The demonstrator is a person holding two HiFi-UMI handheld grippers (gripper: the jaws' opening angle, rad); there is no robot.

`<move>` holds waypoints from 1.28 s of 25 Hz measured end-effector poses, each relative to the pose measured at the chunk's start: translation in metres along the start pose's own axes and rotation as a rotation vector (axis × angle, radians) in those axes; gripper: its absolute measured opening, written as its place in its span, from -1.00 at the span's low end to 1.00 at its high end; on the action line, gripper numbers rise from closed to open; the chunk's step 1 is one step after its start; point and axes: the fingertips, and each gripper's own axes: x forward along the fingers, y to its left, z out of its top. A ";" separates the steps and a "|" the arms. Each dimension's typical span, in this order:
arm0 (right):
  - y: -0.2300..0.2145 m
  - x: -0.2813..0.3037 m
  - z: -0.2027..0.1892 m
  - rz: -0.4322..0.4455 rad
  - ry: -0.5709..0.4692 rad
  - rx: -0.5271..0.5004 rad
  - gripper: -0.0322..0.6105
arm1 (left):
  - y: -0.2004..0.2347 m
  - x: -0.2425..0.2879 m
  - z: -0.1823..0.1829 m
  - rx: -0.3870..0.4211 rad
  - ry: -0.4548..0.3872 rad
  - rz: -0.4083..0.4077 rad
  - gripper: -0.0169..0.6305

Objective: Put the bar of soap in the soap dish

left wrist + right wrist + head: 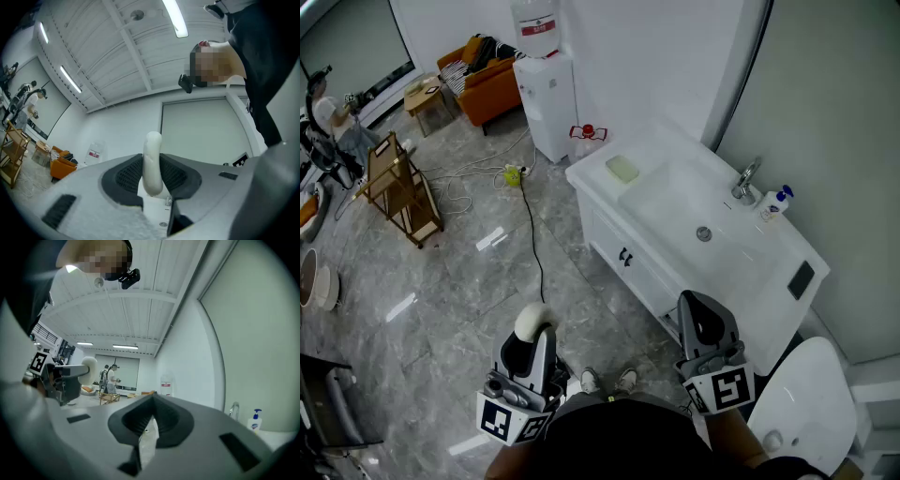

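A white oval bar of soap stands on edge between the pads of my left gripper, low over the floor at the bottom of the head view. In the left gripper view the soap is pressed between both dark pads of the left gripper, which tilts upward. A pale green soap dish lies on the far left corner of the white vanity, well apart from both grippers. My right gripper hangs by the vanity's front edge; its jaws meet with nothing between them.
The vanity has a sink with a drain, a faucet, a pump bottle and a black patch. A water dispenser stands behind it, a toilet at bottom right. A wooden rack, a floor cable and an orange sofa lie to the left.
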 end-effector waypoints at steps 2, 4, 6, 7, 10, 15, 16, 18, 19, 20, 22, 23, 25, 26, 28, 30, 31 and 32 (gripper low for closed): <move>-0.003 -0.004 -0.004 0.005 0.007 0.002 -0.86 | -0.006 0.001 -0.003 0.004 0.002 0.000 -0.58; -0.008 -0.007 -0.007 0.005 0.009 0.010 -0.86 | -0.011 0.002 -0.007 0.014 0.003 0.005 -0.58; -0.015 -0.011 -0.009 0.001 0.004 0.037 -0.86 | -0.013 0.003 -0.010 0.033 -0.005 0.019 -0.58; -0.018 -0.013 -0.009 0.003 -0.002 0.057 -0.86 | -0.014 0.004 -0.012 0.039 -0.009 0.026 -0.58; -0.025 -0.019 -0.012 0.013 -0.016 0.084 -0.86 | -0.021 0.012 -0.013 0.027 -0.023 0.035 -0.58; -0.025 -0.018 -0.023 0.042 -0.008 0.092 -0.86 | -0.022 0.011 -0.025 0.040 -0.010 0.063 -0.58; -0.022 -0.017 -0.024 0.052 -0.006 0.093 -0.86 | -0.022 0.009 -0.027 0.043 -0.003 0.069 -0.58; -0.018 -0.014 -0.026 0.070 -0.001 0.092 -0.86 | -0.018 0.008 -0.029 0.044 0.008 0.081 -0.58; -0.017 -0.012 -0.028 0.076 0.003 0.093 -0.86 | -0.015 0.008 -0.031 0.042 0.012 0.087 -0.58; -0.017 -0.010 -0.031 0.080 0.009 0.096 -0.86 | -0.012 0.010 -0.034 0.039 0.015 0.091 -0.58; -0.018 -0.005 -0.037 0.082 0.024 0.098 -0.86 | -0.006 0.015 -0.039 0.033 0.018 0.093 -0.58; -0.020 -0.002 -0.041 0.081 0.031 0.096 -0.86 | -0.003 0.018 -0.043 0.031 0.019 0.091 -0.58; -0.024 0.007 -0.049 0.075 0.046 0.092 -0.86 | 0.005 0.025 -0.052 0.026 0.023 0.084 -0.58; -0.027 0.013 -0.054 0.072 0.056 0.093 -0.86 | 0.011 0.029 -0.058 0.020 0.027 0.083 -0.58; -0.029 0.028 -0.063 0.076 0.077 0.100 -0.86 | 0.024 0.036 -0.069 0.007 0.044 0.087 -0.58; -0.028 0.045 -0.067 0.087 0.093 0.094 -0.86 | 0.041 0.044 -0.079 -0.008 0.064 0.096 -0.58; -0.029 0.055 -0.068 0.089 0.098 0.090 -0.86 | 0.049 0.049 -0.083 -0.016 0.075 0.100 -0.58; -0.032 0.067 -0.069 0.086 0.103 0.090 -0.86 | 0.057 0.055 -0.088 -0.022 0.087 0.102 -0.58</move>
